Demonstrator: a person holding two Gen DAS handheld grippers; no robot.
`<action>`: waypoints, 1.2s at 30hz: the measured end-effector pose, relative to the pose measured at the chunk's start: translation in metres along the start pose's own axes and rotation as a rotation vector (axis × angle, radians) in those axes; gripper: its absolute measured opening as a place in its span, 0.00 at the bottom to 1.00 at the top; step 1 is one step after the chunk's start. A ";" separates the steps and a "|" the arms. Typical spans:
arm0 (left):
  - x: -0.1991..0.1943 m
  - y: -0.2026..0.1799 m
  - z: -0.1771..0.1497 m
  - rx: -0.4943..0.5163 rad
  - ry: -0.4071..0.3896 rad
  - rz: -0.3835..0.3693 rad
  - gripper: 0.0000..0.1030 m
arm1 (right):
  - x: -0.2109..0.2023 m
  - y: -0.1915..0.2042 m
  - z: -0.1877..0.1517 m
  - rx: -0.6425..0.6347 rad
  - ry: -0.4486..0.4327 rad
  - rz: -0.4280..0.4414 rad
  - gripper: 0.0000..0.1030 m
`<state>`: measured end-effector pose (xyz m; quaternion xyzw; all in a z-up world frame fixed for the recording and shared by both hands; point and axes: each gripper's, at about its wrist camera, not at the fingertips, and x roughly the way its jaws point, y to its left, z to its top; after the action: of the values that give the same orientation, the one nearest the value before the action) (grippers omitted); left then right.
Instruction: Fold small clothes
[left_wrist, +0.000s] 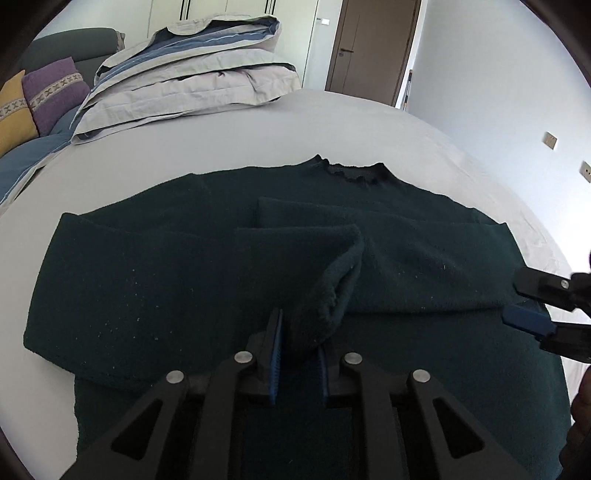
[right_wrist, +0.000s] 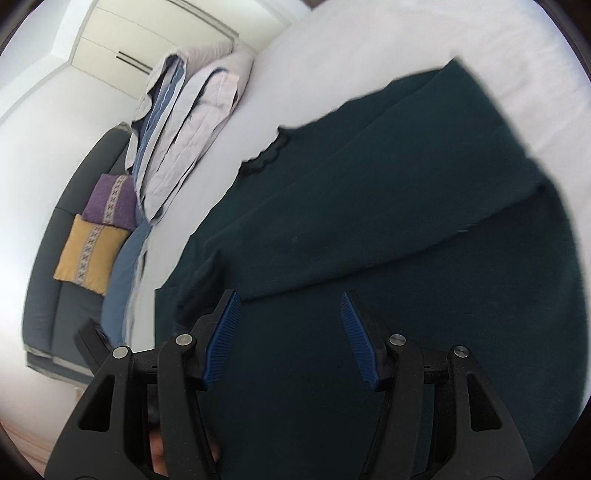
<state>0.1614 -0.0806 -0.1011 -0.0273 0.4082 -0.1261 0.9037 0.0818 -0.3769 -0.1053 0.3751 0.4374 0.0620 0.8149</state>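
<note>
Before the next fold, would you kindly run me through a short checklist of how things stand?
1. Sleeve cuff between the left claw pads: ok, though whether they press on it: cannot tell.
2. Right claw open and empty above the sweater: ok.
3. Sweater body flat on the bed: ok.
4. Collar visible at the far edge: ok.
5. Folded duvet lies apart from the sweater: ok.

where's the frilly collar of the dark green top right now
In the left wrist view, the frilly collar sits at the far edge of the dark green fleece top, right of centre, against the white bed sheet, beyond the folded-in sleeves.
</note>
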 end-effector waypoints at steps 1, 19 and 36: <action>-0.002 0.003 0.000 -0.007 -0.003 -0.011 0.36 | 0.012 0.003 0.005 0.003 0.022 0.012 0.54; -0.042 0.032 -0.007 -0.083 -0.079 -0.058 0.66 | 0.143 0.072 0.023 -0.093 0.270 0.069 0.07; -0.059 0.160 0.045 -0.372 -0.087 0.013 0.67 | 0.049 0.007 0.077 -0.131 0.068 -0.103 0.06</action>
<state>0.1907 0.0865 -0.0526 -0.1966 0.3850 -0.0416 0.9008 0.1716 -0.3940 -0.1078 0.2955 0.4786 0.0614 0.8246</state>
